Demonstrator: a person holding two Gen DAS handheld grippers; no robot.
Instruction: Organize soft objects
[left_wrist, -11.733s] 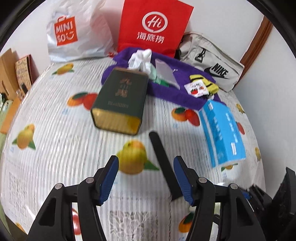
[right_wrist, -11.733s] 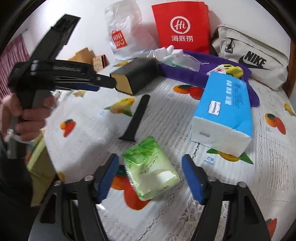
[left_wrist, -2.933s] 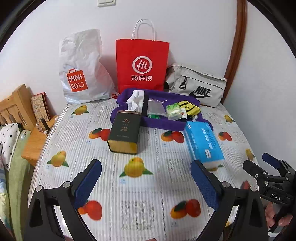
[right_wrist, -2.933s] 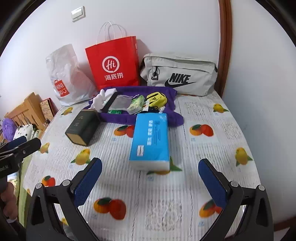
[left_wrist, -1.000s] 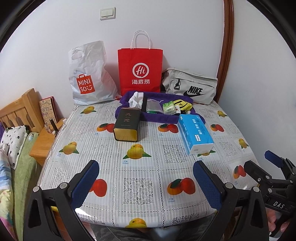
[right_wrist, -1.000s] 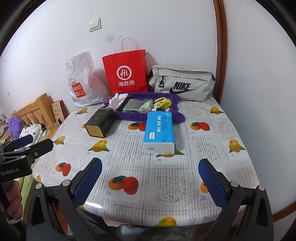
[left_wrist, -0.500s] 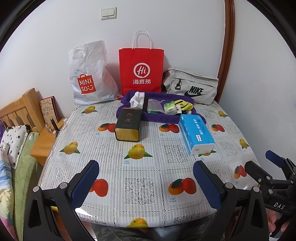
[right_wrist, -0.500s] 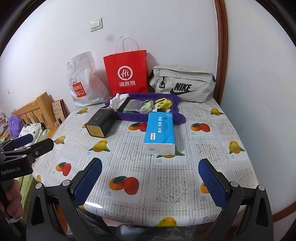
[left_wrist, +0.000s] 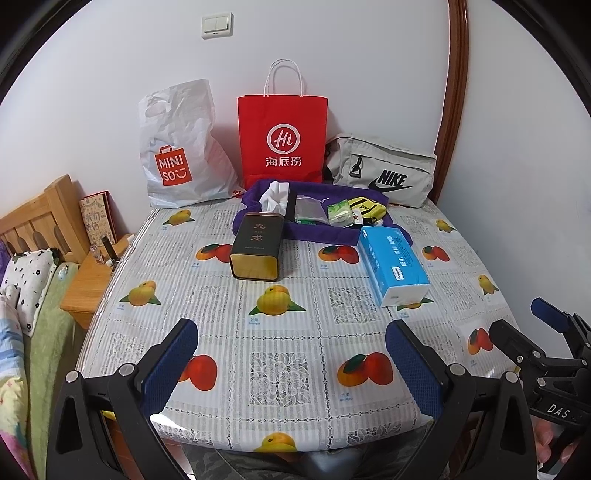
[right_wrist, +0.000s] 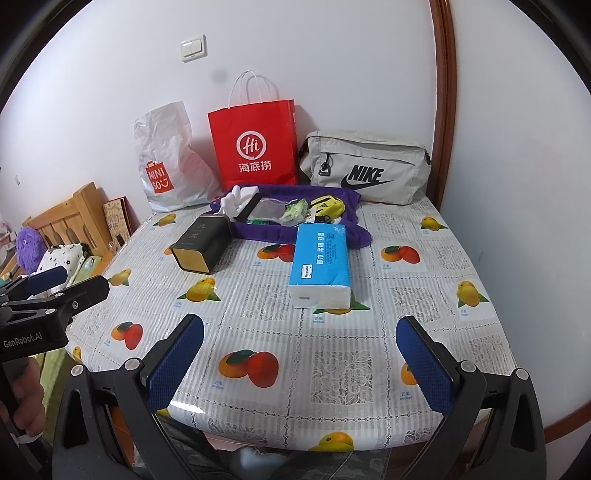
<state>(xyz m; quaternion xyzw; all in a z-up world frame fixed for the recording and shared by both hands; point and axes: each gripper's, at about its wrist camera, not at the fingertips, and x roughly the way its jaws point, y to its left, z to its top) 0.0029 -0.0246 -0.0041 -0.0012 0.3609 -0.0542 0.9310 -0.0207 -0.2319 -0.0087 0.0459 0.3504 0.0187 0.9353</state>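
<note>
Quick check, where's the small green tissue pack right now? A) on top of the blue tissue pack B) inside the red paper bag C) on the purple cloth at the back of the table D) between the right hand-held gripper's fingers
C: the small green tissue pack lies on the purple cloth, beside the yellow pouch.
</note>
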